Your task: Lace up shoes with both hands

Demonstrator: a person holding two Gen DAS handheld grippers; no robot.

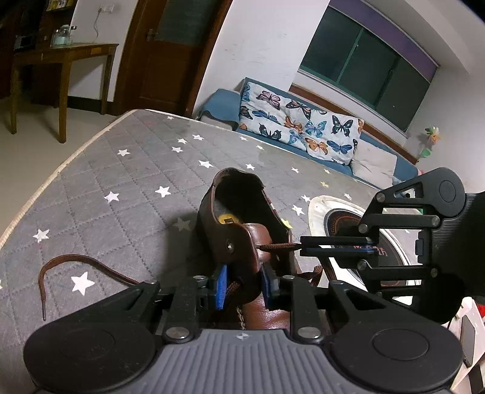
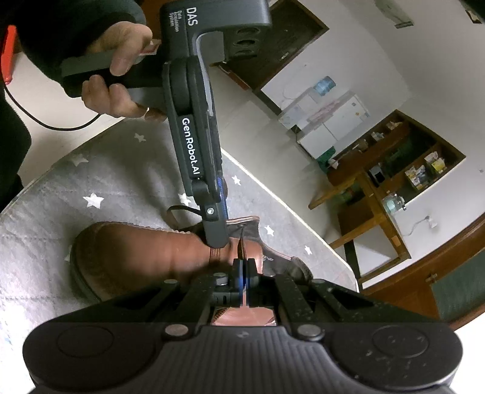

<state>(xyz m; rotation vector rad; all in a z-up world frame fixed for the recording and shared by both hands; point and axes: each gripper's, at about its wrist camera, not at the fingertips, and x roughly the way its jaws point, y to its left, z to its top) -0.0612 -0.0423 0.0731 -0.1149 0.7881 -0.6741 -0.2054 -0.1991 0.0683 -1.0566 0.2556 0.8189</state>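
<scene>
two tongs: left tongs (image 1: 242,283) clamp the brown shoe (image 1: 242,224) flap, right tongs (image 1: 303,246) pinch the lace (image 1: 277,246) tip.

Both grippers: black linkage arms with silver screws, round black pivot caps, ribbed grey housing, blue pads on the fingers (image 1: 222,286). Left gripper (image 2: 219,239) bears white "GenRobot.AI" and "DAS" lettering (smaller print illegible). Hand (image 2: 121,72) emerges from a dark sleeve (image 2: 60,27); black cable (image 2: 45,121) trails nearby.
</scene>
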